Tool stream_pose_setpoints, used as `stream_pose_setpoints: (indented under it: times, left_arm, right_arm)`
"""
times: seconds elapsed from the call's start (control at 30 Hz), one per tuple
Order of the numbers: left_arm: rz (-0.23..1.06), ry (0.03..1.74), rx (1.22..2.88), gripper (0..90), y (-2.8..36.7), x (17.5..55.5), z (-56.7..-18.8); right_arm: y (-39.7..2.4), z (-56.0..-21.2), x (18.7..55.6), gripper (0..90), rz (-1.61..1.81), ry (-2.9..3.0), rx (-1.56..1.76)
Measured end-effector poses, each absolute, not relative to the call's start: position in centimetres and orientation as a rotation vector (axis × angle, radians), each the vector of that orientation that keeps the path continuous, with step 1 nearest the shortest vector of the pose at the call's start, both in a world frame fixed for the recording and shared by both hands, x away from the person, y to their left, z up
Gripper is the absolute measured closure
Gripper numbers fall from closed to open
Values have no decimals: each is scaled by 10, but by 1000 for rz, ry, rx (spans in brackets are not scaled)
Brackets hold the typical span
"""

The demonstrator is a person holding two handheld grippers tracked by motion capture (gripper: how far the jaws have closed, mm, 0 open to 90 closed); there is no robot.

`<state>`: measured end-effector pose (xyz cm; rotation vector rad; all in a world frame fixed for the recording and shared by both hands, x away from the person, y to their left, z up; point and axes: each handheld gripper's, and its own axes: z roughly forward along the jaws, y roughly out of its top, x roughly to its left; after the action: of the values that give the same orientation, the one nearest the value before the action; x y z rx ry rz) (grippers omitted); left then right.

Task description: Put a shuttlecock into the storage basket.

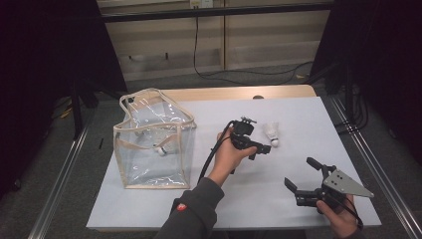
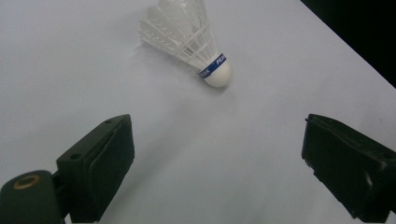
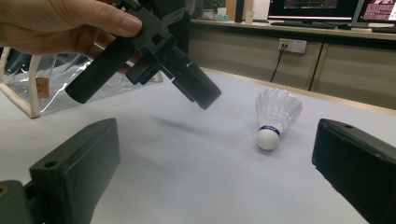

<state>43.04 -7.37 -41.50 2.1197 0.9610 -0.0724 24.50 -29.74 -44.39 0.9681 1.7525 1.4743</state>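
Observation:
A white feather shuttlecock (image 1: 271,133) with a blue band lies on its side on the pale table (image 1: 298,114), right of centre. My left gripper (image 1: 260,151) hovers just left of it, open and empty. In the left gripper view the shuttlecock (image 2: 196,42) lies beyond the spread jaws of the left gripper (image 2: 217,135), cork end toward me. My right gripper (image 1: 302,174) is held open near the front right edge. From the right gripper view, the open right gripper (image 3: 215,140) frames the shuttlecock (image 3: 275,116), with the left gripper (image 3: 159,51) above the table.
A clear plastic bag (image 1: 152,142) with beige trim stands open on the left of the table, a second shuttlecock (image 1: 160,149) inside it. The bag (image 3: 46,79) also appears behind the left hand. Metal frame rails run along both table sides.

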Motion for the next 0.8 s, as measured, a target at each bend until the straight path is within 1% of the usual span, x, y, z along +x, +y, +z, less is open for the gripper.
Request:
stream_pose_setpoints:
  times: [0.8]
  left_arm:
    - [-70,972,2110,103,-94,436,-426]
  right_arm:
    - [-297,-444,245,10,1472,1752,964]
